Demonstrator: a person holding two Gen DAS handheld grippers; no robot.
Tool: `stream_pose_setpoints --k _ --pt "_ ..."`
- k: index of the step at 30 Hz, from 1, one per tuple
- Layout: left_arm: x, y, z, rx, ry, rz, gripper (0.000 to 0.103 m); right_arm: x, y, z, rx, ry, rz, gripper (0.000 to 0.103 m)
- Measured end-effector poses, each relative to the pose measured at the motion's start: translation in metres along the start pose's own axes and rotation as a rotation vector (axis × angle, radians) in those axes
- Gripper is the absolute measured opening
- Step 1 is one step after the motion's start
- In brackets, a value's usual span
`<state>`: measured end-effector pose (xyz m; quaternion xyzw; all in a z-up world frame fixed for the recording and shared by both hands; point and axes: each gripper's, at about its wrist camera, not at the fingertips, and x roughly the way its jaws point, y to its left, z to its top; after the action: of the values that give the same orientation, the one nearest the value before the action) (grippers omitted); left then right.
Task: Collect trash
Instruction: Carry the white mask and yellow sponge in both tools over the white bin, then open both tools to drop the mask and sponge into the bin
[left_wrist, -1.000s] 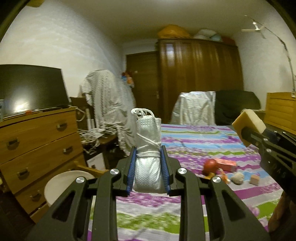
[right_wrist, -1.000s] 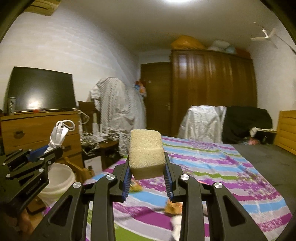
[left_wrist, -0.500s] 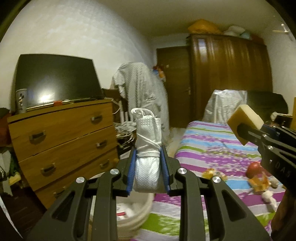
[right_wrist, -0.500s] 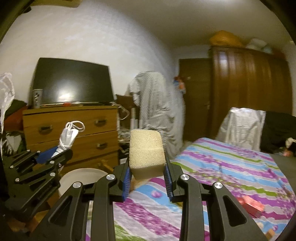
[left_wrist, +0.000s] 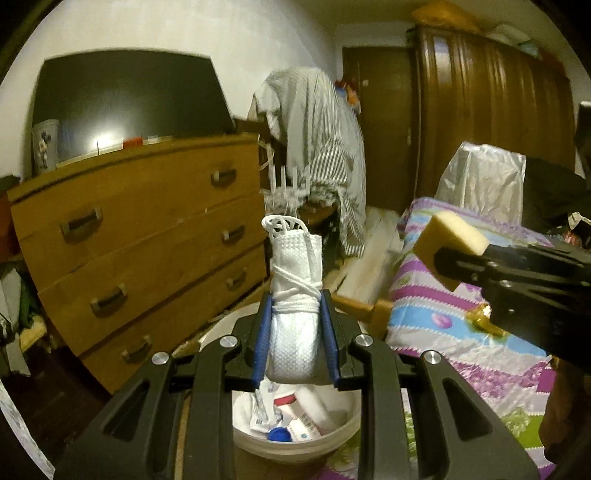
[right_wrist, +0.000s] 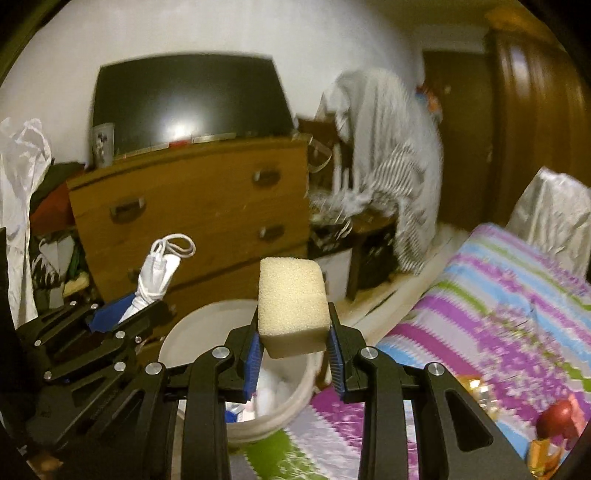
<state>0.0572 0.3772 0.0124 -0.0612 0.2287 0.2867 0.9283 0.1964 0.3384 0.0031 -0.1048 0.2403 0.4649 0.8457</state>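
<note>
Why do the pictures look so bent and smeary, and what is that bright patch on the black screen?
Both views come through fisheye lenses, so the dresser bows and the corners go black. The right wrist view is motion-blurred: the striped bedspread smears, while the sponge stays sharp. The patch on the TV screen is glare, seen in both views. The left wrist view is crisper on the rolled face mask.

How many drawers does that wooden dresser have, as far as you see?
3, stacked on the dresser: top drawer, middle drawer, bottom drawer. The left gripper hides the bottom corner, so a lower one could be hidden.
</note>
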Motion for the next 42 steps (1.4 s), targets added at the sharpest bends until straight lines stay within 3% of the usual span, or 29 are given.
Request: stream_pose_setpoints --k 12,20,30,31,33,35,42 --pt "0.084 0.043 -0.023 -0.063 0.252 -0.056 0.024 0.121 -0.001 -0.012 0.033 0.274 0.095 0.032" --pt "0.107 0.054 -0.035 -0.072 0.311 -0.068 0.024 0.148 -0.004 -0.024 0.040 0.325 0.106 0.032" --pt "0.111 0.057 -0.036 -0.071 0.315 -0.067 0.025 0.152 -0.009 -0.030 0.045 0.339 0.113 0.032" --pt "0.113 0.057 -0.037 -0.069 0.319 -0.062 0.026 0.152 -0.010 -0.030 0.047 0.339 0.116 0.032" --pt "0.116 0.059 -0.039 -0.064 0.324 -0.046 0.053 0.152 -0.012 -0.030 0.056 0.335 0.118 0.039" --pt "0.116 0.061 -0.040 -0.059 0.313 -0.026 0.067 0.148 -0.017 -0.029 0.075 0.319 0.121 0.051" --pt "0.114 0.066 -0.046 -0.069 0.320 -0.012 0.070 0.139 -0.028 -0.027 0.106 0.298 0.117 0.053"
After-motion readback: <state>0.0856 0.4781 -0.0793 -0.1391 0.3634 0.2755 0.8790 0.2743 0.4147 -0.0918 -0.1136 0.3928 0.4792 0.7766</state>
